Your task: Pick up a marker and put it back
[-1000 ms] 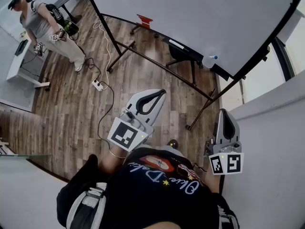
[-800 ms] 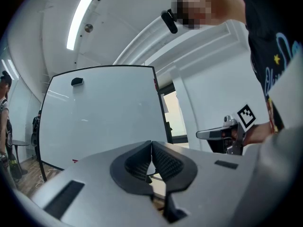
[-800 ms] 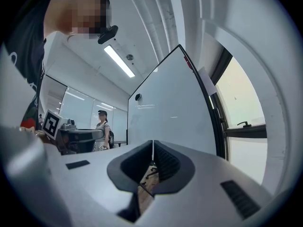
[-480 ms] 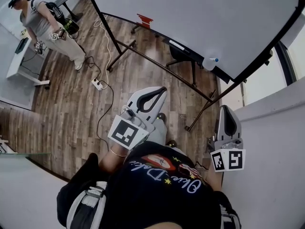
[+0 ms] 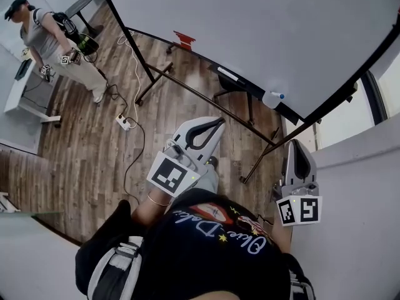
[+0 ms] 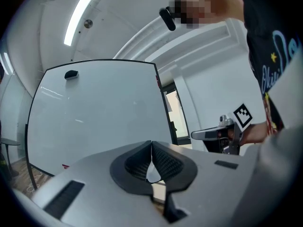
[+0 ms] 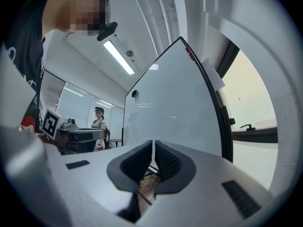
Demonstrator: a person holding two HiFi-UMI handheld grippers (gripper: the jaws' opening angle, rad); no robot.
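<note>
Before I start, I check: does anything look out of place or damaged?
Nothing looks damaged or spilled. Only a power strip lies loose on the wooden floor near the whiteboard stand, possibly a trip hazard.

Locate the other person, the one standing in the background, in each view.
Head view: the standing person is at the top left, on the wood floor.
Left gripper view: not in it.
Right gripper view: the standing person is left of middle, just beside the whiteboard's left edge.
Shared landmark: the whiteboard, seen in all three views.
</note>
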